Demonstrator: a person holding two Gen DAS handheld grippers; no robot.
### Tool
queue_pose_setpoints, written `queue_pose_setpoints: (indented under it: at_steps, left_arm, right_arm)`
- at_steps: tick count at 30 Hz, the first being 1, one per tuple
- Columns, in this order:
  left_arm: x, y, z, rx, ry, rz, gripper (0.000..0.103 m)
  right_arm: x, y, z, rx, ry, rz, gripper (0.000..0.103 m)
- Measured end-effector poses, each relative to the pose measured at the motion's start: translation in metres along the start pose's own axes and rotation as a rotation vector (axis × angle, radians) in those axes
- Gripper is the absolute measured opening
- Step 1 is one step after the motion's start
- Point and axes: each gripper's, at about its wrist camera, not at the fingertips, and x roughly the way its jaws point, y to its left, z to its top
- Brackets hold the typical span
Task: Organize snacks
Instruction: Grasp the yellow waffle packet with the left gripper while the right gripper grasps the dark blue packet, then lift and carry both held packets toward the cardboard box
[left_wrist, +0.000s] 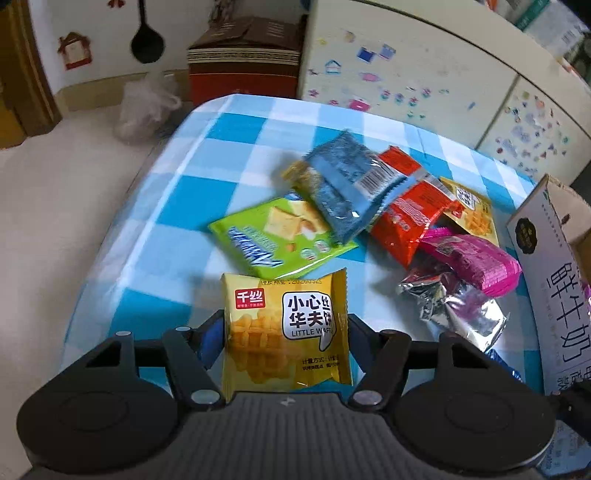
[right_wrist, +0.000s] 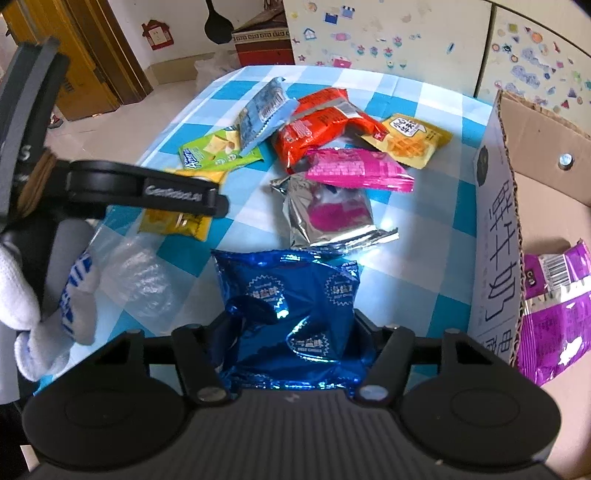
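Pickup step: left gripper (left_wrist: 286, 332) pinches yellow waffle packet (left_wrist: 286, 330), right gripper (right_wrist: 290, 325) pinches blue foil packet (right_wrist: 288, 317); next, carry both into cardboard box (right_wrist: 546, 177) beside pile.

Left wrist view: looks steeply down and forward along its own fingers from close above the near edge of the checked table (left_wrist: 177, 192), facing the far edge and the stickered cabinet (left_wrist: 424, 88). Right wrist view: same steep, close aim, set further toward the table's right edge beside the cardboard box (right_wrist: 496, 221). Both share the central snack pile (left_wrist: 369, 206) and far edge; the right view also catches the left gripper (right_wrist: 177, 206).
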Motion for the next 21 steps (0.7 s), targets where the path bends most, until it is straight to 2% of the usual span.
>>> queue_pose_setpoints:
  at_steps: [9,16,21]
  left_arm:
    - [-0.029,0.019,-0.021,-0.077,-0.042,0.001,0.072]
    - [-0.049,0.023,-0.043,-0.096,-0.06,0.02,0.072]
    - [-0.066,0.024,-0.053,-0.119,-0.082,0.002,0.072]
  right_arm:
    - [-0.012,0.005,0.002,0.0,-0.052,0.042,0.065]
    - [-0.02,0.01,0.0,-0.004,-0.081,0.074,0.065]
    - [-0.033,0.012,-0.002,-0.006,-0.116,0.105,0.065]
